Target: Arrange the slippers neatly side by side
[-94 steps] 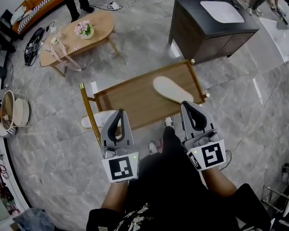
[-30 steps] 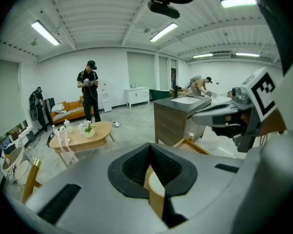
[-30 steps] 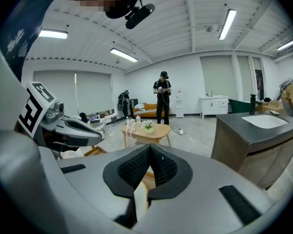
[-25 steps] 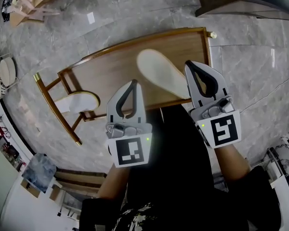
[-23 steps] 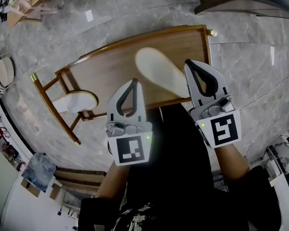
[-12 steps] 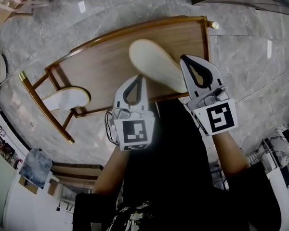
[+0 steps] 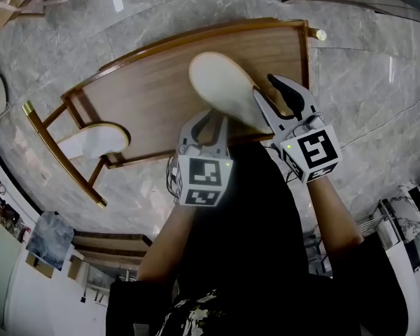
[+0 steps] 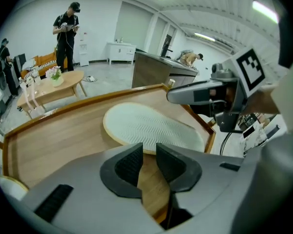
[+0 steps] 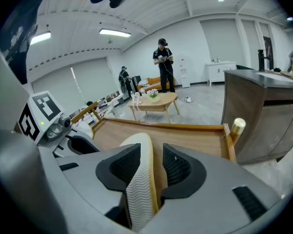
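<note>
A cream slipper point(image 7: 220, 82) lies sole-up on the wooden rack top point(image 7: 147, 96), near its right end. My right gripper point(image 7: 269, 93) straddles the slipper's near edge point(image 9: 139, 179); its jaws have just been opening and stand open, with wood showing between the sole and the right-hand pad. My left gripper point(image 7: 211, 117) hovers at the rack's front edge, just short of the slipper point(image 8: 151, 126). Its jaws have also just been opening; they are a little apart with only bare wood point(image 8: 53, 140) behind them. A second slipper point(image 7: 91, 140) rests lower down at the rack's left end.
Brass rails edge the rack, with a knob point(image 9: 238, 125) at its right corner. A dark cabinet point(image 9: 263, 111) stands just beyond that corner. Farther off are a coffee table point(image 8: 49, 89) and standing people point(image 8: 66, 33). Grey stone floor surrounds the rack.
Both grippers have come down and forward to the rack's front edge. Their jaws were shut and are now parted, and the right pair now sits around the slipper's edge.
</note>
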A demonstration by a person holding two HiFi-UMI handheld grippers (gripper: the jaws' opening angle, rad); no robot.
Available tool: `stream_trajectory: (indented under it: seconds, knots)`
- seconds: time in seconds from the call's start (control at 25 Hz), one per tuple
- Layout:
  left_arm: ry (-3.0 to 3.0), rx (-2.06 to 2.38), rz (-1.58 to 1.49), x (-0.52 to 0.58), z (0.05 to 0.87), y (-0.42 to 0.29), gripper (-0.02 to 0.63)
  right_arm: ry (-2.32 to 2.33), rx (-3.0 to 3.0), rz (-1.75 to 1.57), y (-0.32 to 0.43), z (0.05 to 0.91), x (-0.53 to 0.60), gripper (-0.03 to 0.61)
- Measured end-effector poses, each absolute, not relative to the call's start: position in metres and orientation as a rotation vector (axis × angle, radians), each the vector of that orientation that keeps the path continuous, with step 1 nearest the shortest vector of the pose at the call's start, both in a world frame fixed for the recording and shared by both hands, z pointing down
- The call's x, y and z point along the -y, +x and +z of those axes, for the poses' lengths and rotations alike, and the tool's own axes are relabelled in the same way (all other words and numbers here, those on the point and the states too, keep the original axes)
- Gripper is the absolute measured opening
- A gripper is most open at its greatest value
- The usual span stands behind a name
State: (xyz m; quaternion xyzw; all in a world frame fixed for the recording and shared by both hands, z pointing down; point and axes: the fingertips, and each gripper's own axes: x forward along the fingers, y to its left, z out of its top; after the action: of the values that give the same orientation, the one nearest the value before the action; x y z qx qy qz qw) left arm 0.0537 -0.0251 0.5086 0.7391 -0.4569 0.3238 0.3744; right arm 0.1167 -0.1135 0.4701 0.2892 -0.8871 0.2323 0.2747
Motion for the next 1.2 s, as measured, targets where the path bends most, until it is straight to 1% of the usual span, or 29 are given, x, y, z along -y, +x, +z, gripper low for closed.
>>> stream_trajectory:
  seconds: [0.32,0.6,0.68,0.76,0.96,1.2]
  knots:
    - [1.929,1.001,0.881,0.014,0.53,0.074,0.08,0.629,2.226,0.843,0.124,0.514,0.095,0.115]
    - [1.881,0.988,0.869,0.016,0.541,0.075,0.08,0.576,2.18,0.95,0.124,0.521,0.086,0.115]
    - [1.869,0.987,0.858,0.016,0.542,0.075,0.08,0.538,2.172,0.94,0.122,0.519,0.083,0.101]
    - [1.862,0.981,0.847,0.016,0.543,0.074,0.08,0.504,2.17,0.934,0.118,0.513,0.081,0.061]
    - [1.851,0.969,0.816,0.023,0.537,0.073,0.08,0.532,2.208,0.935,0.114,0.487,0.076,0.031]
    - [1.933,0.91,0.818,0.037,0.528,0.092,0.078,0.64,2.269,0.961,0.106,0.46,0.07,0.021]
